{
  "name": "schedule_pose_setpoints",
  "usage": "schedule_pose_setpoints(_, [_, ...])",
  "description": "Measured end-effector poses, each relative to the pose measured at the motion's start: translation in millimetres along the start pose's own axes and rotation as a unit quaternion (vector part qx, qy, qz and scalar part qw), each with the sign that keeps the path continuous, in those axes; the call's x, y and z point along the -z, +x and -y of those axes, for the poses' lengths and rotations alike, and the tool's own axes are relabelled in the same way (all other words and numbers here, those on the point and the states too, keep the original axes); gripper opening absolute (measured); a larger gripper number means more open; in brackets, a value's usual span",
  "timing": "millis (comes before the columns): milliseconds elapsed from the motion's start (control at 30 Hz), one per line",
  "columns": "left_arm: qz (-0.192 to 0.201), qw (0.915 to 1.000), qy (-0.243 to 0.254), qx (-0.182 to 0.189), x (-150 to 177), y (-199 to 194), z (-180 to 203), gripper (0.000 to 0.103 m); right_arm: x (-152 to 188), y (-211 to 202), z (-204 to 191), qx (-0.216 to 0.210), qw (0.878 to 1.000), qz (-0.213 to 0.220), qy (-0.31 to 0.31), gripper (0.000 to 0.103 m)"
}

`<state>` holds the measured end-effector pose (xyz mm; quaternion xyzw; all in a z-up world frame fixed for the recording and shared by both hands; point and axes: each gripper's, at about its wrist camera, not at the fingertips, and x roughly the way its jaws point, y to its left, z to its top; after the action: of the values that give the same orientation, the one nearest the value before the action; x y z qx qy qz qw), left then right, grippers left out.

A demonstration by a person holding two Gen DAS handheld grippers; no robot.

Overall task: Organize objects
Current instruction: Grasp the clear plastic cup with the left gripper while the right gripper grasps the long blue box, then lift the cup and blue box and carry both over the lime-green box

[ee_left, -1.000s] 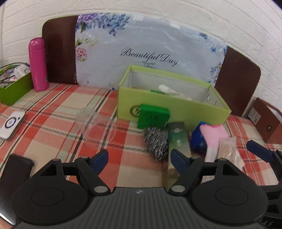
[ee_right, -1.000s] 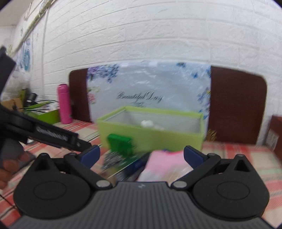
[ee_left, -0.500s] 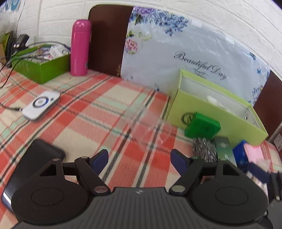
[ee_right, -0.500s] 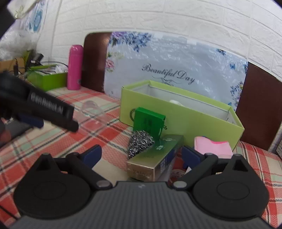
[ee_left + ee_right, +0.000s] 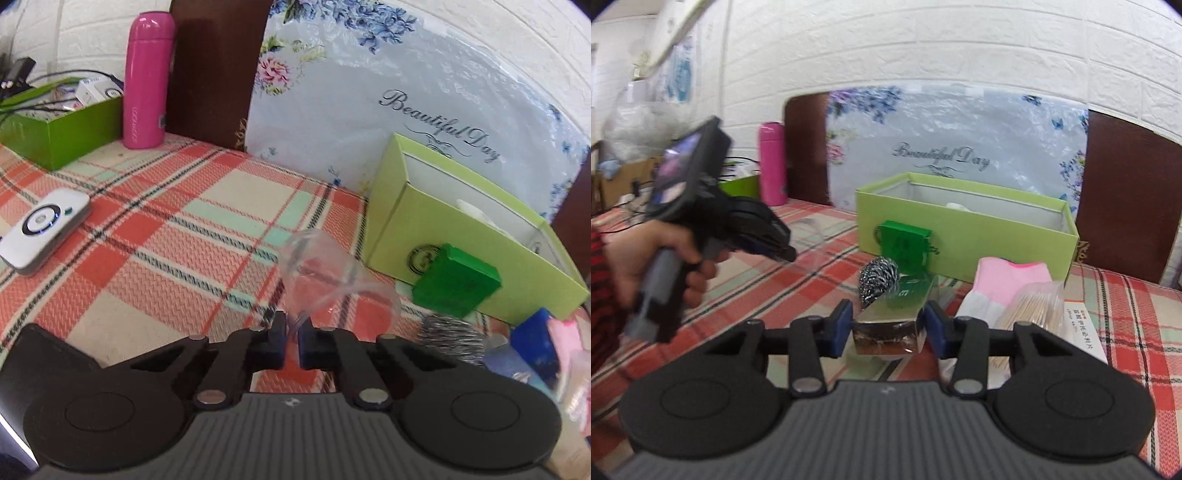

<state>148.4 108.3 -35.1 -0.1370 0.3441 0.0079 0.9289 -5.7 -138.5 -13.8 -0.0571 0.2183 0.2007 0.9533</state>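
Both jaws closed: cup (image 5: pixel 334 275) rim (left), carton (image 5: pixel 892 319).

The right edge of the left wrist view cuts off the pink pack (image 5: pixel 567 334) and the blue box (image 5: pixel 537 334), both blurred. The black phone (image 5: pixel 33 354) is partly covered by the gripper body and cropped at the left edge. In the right wrist view, the print on the white leaflet (image 5: pixel 1084 325) is too small to read. The contents of the light-green box (image 5: pixel 964 229) are mostly hidden by its front wall. The clear plastic cup (image 5: pixel 812 230) shows only as a faint outline behind the left gripper (image 5: pixel 788 253).
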Motion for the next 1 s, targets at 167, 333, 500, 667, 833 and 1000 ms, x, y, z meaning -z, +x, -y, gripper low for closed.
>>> schedule_pose_setpoints(167, [-0.005, 0.998, 0.048, 0.04, 27.1, -39.4, 8.1, 0.005, 19.2, -26.0, 5.4, -0.057, 0.998, -0.028, 0.006, 0.04])
schedule_pose_setpoints(333, [-0.024, 0.9952, 0.077, 0.055, 61.4, -68.7, 7.3, 0.005, 42.6, -39.5, 13.8, -0.059, 0.996, -0.064, 0.021, 0.037])
schedule_pose_setpoints(500, [-0.032, 0.9953, 0.087, 0.028, 76.9, -70.9, 6.3, 0.01, 50.8, -46.6, 17.8, -0.048, 0.996, -0.062, 0.031, 0.039])
schedule_pose_setpoints(667, [-0.018, 0.9967, 0.079, -0.01, 78.0, -64.3, 12.4, 0.057, 36.1, -36.9, 1.1, -0.041, 0.999, -0.034, -0.012, 0.049])
schedule_pose_setpoints(833, [-0.019, 0.9965, 0.082, 0.005, 77.7, -63.3, 12.7, 0.045, 31.4, -20.4, -26.0, -0.052, 0.995, -0.033, -0.076, 0.049])
schedule_pose_setpoints(1000, [-0.03, 0.9965, 0.072, 0.031, 76.2, -63.9, 6.5, 0.014, 38.0, 3.3, -30.3, -0.045, 0.993, -0.076, -0.084, 0.049])
